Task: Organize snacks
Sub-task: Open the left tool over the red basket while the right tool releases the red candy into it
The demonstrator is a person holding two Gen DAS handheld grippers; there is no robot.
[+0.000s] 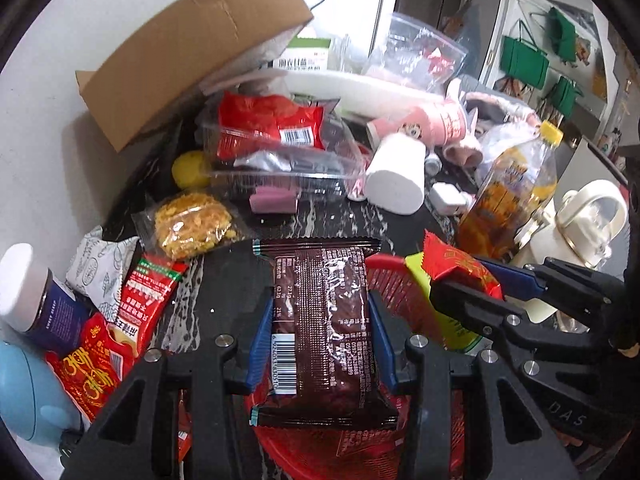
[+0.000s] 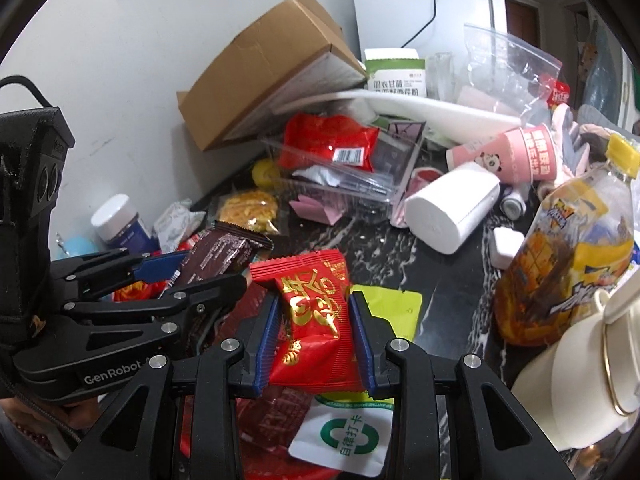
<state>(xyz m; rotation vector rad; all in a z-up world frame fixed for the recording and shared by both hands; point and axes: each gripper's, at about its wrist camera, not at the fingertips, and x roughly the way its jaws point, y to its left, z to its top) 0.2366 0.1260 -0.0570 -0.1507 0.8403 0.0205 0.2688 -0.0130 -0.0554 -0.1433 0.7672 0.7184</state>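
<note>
My left gripper (image 1: pixel 318 304) is shut on a brown snack packet (image 1: pixel 324 320), held lengthwise between the blue pads above a red plastic basket (image 1: pixel 394 284). My right gripper (image 2: pixel 314 304) is shut on a red packet with gold characters (image 2: pixel 316 312), over the same basket (image 2: pixel 260 466). Each gripper shows in the other's view: the right one (image 1: pixel 480 280) with its red packet (image 1: pixel 456 266), and the left one (image 2: pixel 188 272) with the brown packet (image 2: pixel 224 250). A yellow-green pouch (image 2: pixel 394 308) and a white pouch with a green logo (image 2: pixel 344 436) lie under the right gripper.
The dark marbled table (image 1: pixel 320 220) is crowded: a cardboard box (image 1: pixel 192 48), a clear container holding a red packet (image 1: pixel 276 148), a yellow noodle snack (image 1: pixel 192 224), a white roll (image 1: pixel 396 180), a pink cup (image 1: pixel 424 124), a yellow-capped bottle (image 1: pixel 516 188), a cream jug (image 1: pixel 584 220) and loose red packets (image 1: pixel 140 300) at left.
</note>
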